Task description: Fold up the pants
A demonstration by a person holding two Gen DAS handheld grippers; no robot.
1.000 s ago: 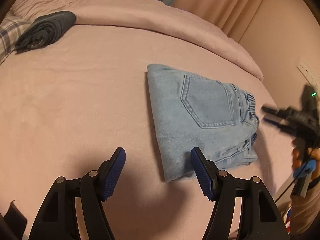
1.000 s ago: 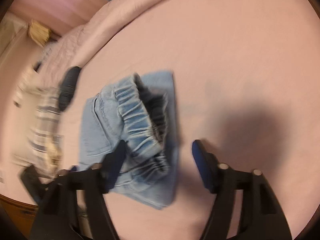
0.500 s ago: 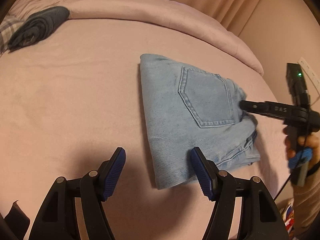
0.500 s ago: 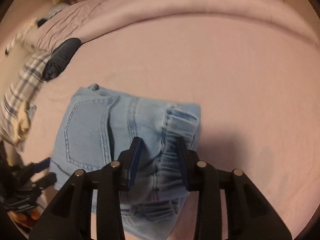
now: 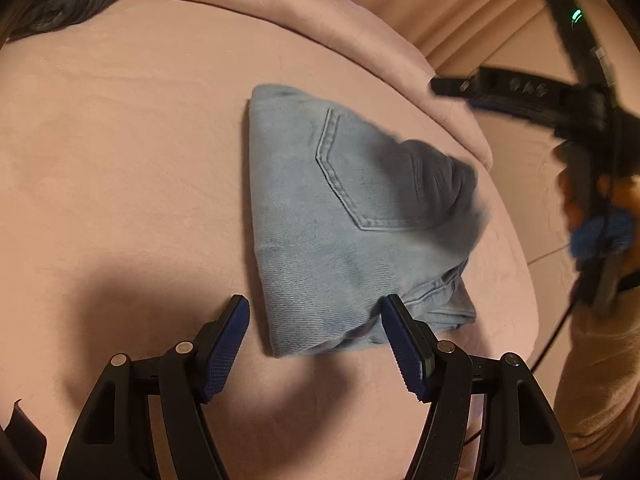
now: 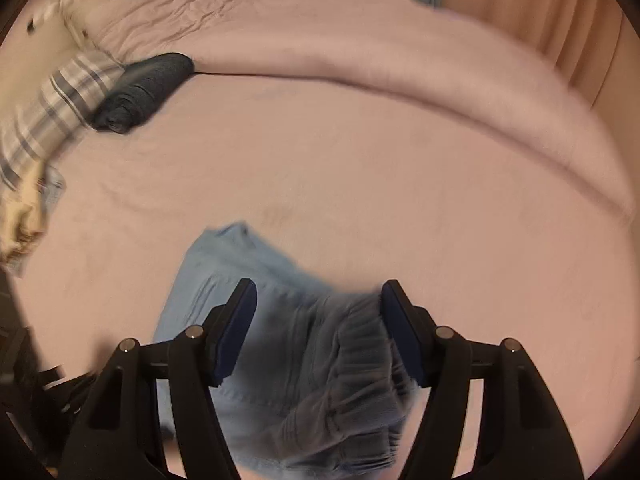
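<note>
Left wrist | pink bed [image 5: 120, 160] | folded pants [image 5: 340, 216] | pink curtains [image 5: 480, 20]

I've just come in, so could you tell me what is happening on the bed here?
A person with a gripper in each hand is folding light blue denim pants on a pink bedsheet. The pants lie as a compact folded bundle. The left gripper and right gripper are both open above it, holding nothing. A dark folded garment sits apart.

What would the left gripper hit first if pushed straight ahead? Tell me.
Most likely the folded light-blue denim pants: their near edge lies between the open fingers of the left gripper on the pink bedsheet. Height above the sheet is unclear.
</note>
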